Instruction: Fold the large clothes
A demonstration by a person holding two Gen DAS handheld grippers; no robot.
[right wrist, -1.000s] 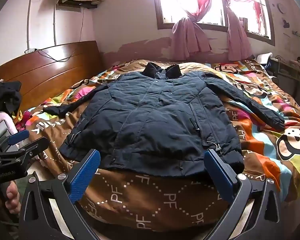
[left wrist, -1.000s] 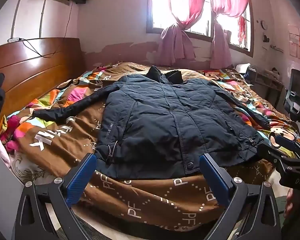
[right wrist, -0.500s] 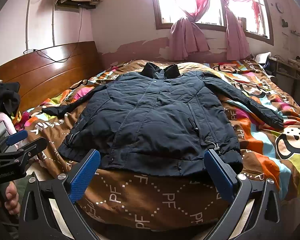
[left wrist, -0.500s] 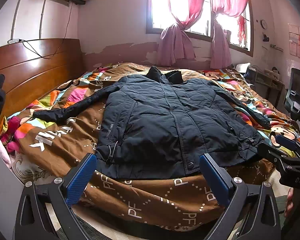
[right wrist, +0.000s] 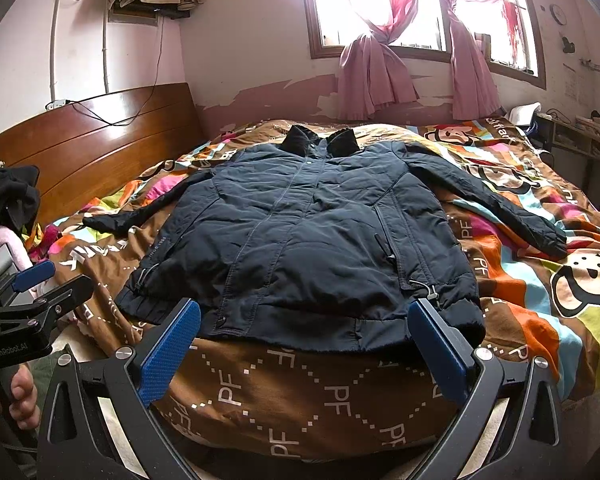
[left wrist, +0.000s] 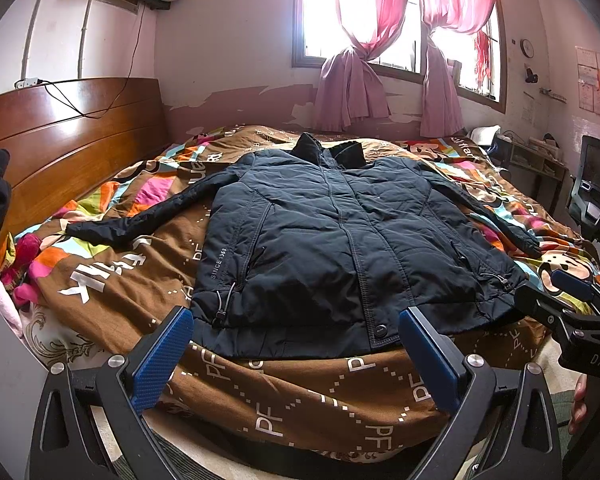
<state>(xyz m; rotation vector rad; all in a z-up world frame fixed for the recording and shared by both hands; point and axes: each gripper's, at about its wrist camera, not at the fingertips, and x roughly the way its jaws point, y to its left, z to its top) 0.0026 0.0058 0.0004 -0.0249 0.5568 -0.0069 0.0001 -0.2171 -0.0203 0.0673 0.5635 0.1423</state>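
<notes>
Both tools are wide open and hold nothing: the left gripper [left wrist: 296,354] and the right gripper [right wrist: 303,350] hang just before the hem. The jacket [left wrist: 339,248] lies flat on the bed [left wrist: 300,392], its long axis running away, collar far. Right seems slightly nearer, perhaps.

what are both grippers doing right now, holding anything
left gripper: open, holding nothing, short of the jacket hem.
right gripper: open, holding nothing.
</notes>
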